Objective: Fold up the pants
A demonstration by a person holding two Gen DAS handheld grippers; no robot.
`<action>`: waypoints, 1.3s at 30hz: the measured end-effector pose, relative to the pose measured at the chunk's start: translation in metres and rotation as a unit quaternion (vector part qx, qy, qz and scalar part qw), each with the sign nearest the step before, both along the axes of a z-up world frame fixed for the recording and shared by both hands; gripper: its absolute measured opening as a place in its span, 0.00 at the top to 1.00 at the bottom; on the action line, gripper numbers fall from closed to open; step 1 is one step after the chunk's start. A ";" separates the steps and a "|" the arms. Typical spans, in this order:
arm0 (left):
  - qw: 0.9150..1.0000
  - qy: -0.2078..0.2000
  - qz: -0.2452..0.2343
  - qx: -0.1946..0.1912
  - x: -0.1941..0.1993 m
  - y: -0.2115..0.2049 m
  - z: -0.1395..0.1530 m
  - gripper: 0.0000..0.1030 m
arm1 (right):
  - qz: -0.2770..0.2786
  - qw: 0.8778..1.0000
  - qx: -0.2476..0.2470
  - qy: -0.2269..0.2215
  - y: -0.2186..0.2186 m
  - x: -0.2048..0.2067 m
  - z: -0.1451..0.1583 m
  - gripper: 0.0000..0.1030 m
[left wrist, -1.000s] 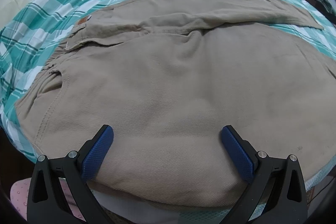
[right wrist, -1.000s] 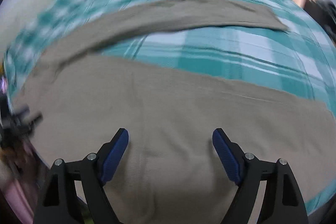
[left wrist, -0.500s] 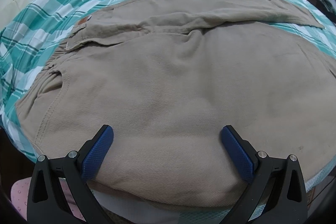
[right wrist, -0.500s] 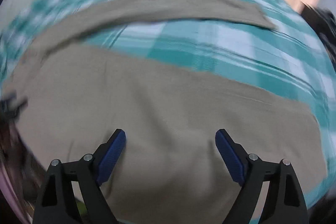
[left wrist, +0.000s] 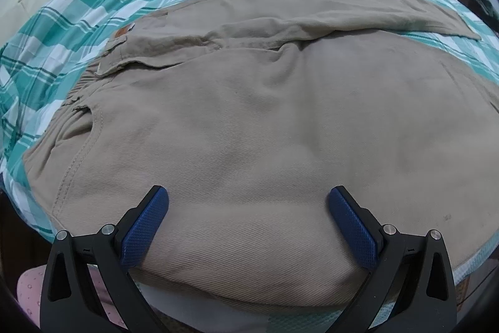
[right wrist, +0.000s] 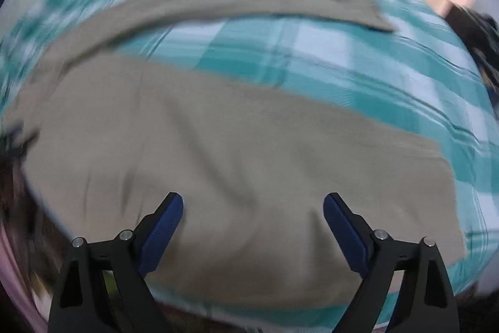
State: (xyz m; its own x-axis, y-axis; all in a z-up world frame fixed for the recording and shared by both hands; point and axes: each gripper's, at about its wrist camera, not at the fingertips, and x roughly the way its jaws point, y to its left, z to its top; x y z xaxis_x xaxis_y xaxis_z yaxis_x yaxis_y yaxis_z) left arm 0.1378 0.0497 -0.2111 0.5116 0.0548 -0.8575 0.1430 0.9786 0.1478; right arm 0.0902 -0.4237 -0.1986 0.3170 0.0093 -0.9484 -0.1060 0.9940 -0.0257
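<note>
- Lying spread on the bed is one pair of tan pants (left wrist: pixel 255 127), on a teal-and-white checked bedspread (left wrist: pixel 93 8).
- Two legs can be counted: the near one (right wrist: pixel 218 152) runs broad and flat along the bed's edge, the far one (right wrist: pixel 218 2) stretches as a narrower band behind it, with a strip of bedspread (right wrist: pixel 312 58) showing between them.
- One small brown label (left wrist: pixel 122 31) sits at the waistband, at the left end.
- Two grippers are in play, each with two blue-padded fingers.
- The left gripper (left wrist: pixel 248 216) tilts down over the seat area, jaws spread wide, nothing pinched.
- The right gripper (right wrist: pixel 253 219) points steeply down over the near leg; its jaws have just been opening and stand wide, with only flat cloth below them. That view is motion-blurred.
</note>
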 end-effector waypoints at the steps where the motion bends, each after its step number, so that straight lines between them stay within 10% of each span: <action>1: 1.000 0.000 -0.001 -0.001 0.000 0.000 0.000 0.01 | 0.026 0.999 -0.039 0.015 0.002 -0.004 -0.008 0.14; 7: 1.000 -0.002 -0.001 0.000 -0.001 -0.001 -0.001 0.01 | -0.065 0.989 -0.124 0.049 -0.098 -0.017 -0.010 0.10; 11: 1.000 -0.001 0.001 0.003 0.000 -0.001 -0.001 0.01 | -0.155 0.986 -0.054 -0.005 -0.139 -0.009 0.021 0.10; 17: 1.000 0.000 0.004 0.006 0.000 0.000 -0.001 0.01 | -0.046 0.999 -0.002 -0.020 -0.063 0.024 0.005 0.14; 20: 1.000 -0.001 0.003 0.005 0.000 0.000 -0.001 0.01 | -0.005 0.995 -0.097 0.012 -0.040 0.021 -0.023 0.13; 25: 1.000 -0.001 0.001 0.004 -0.001 0.001 -0.001 0.01 | -0.124 0.988 -0.069 0.054 -0.127 0.010 -0.035 0.02; 29: 1.000 -0.001 0.001 0.005 0.000 0.000 -0.001 0.01 | -0.125 0.983 -0.124 0.057 -0.140 0.007 -0.023 0.02; 33: 1.000 -0.002 0.001 0.005 0.000 0.000 -0.001 0.01 | -0.131 0.989 -0.061 0.014 -0.123 0.004 0.006 0.06; 39: 1.000 -0.001 0.000 0.005 0.000 0.000 -0.001 0.01 | -0.119 0.988 -0.069 0.075 -0.148 -0.017 -0.026 0.04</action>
State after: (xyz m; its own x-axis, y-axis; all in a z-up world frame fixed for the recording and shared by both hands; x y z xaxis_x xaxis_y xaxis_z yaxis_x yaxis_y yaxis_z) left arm 0.1375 0.0500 -0.2118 0.5130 0.0644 -0.8560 0.1422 0.9770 0.1587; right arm 0.0733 -0.5712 -0.2248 0.1495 -0.1815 -0.9720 0.1175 0.9793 -0.1647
